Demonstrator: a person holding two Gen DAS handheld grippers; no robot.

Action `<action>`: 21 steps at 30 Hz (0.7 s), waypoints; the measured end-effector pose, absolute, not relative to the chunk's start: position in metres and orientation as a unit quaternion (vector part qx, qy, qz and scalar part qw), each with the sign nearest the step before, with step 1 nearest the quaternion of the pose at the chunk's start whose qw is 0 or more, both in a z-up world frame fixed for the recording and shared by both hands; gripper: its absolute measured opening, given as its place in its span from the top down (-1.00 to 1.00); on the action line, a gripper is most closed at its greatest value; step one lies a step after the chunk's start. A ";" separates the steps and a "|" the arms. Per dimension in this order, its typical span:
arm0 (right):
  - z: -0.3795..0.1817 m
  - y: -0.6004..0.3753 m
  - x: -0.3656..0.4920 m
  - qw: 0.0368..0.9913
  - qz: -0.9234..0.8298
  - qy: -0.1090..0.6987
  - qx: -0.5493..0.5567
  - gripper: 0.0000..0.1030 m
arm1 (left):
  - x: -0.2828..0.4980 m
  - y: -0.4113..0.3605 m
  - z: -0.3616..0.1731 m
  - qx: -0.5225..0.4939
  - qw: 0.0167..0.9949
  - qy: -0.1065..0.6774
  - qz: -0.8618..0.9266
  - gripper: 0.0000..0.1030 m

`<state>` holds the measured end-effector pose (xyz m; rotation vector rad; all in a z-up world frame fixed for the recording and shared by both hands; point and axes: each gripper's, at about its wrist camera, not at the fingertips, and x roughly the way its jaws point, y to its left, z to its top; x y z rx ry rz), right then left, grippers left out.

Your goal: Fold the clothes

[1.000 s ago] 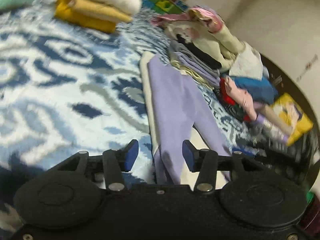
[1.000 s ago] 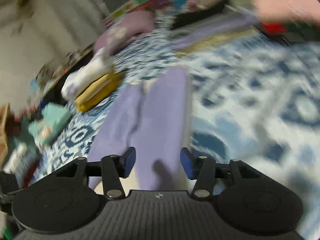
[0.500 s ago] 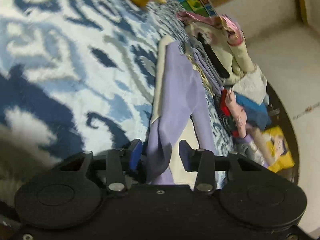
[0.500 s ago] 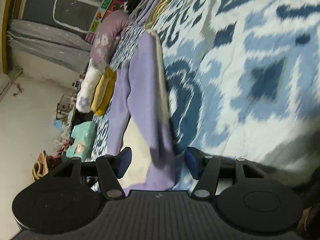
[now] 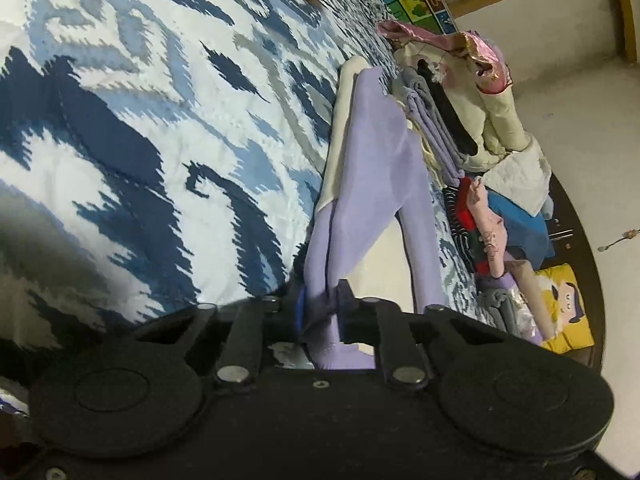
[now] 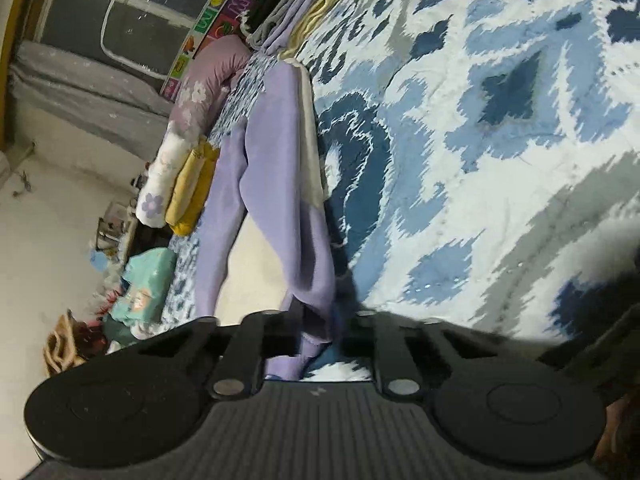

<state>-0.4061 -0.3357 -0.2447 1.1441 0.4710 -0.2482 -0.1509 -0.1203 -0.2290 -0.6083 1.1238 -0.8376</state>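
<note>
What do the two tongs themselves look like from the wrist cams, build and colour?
Both are matte black. The left tongs have a flat speckled body with two round discs, silver pivot screws on the finger links and blue pads. The right tongs have the same two-disc layout, but a ribbed grey-black top bearing a small white mark. No cables or sleeves show.

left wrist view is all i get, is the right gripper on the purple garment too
Observer: Yes, the right gripper has just closed on the other end of the purple garment.
Operator: whats beyond it on that side
Observer: A yellow folded piece with a white flowered one against it, on the blue patterned bedspread.
Operator: anything nearer the edge
Observer: A folded mint-green item, near the bed's edge.
</note>
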 end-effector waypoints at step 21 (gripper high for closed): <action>-0.169 -0.314 -0.421 0.938 -0.119 0.217 0.243 0.27 | -0.229 -0.137 -0.159 0.041 0.855 0.306 -0.418 -0.18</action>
